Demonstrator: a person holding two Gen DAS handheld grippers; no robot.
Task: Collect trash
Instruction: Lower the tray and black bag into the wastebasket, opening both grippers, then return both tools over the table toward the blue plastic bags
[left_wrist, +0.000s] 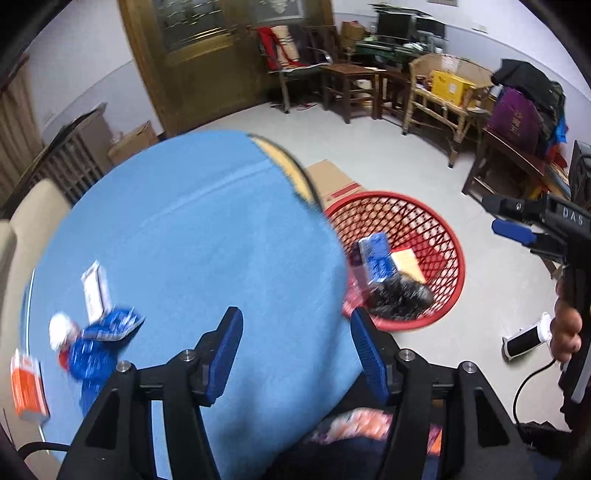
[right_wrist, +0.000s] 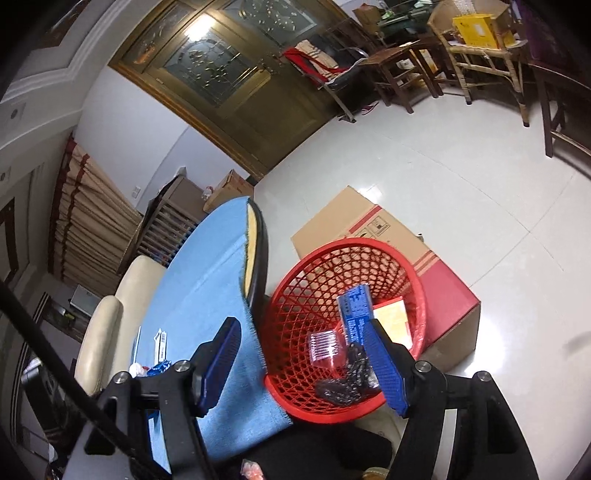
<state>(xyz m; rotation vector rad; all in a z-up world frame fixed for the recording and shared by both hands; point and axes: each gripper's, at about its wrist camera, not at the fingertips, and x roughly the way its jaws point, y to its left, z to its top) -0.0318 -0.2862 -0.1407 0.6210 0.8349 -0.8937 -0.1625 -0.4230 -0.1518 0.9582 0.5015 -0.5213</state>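
Although several pieces already lie in the red basket (right_wrist: 343, 325) on the floor beside the table (left_wrist: 192, 229), collection looks roughly half done. Inside are a blue carton (right_wrist: 354, 306), a yellow pack (right_wrist: 391, 317), a clear wrapper (right_wrist: 325, 347) and a black bag (right_wrist: 347, 384); the carton's long axis runs from rim towards base, leaning on the far wall. Left on the table: a white box (left_wrist: 95, 291), a crumpled blue wrapper (left_wrist: 99, 343) and an orange box (left_wrist: 27, 387). The left gripper (left_wrist: 295, 354) hangs over the table edge, jaws parted, nothing between. The right gripper (right_wrist: 303, 365), over the basket, is likewise released and empty.
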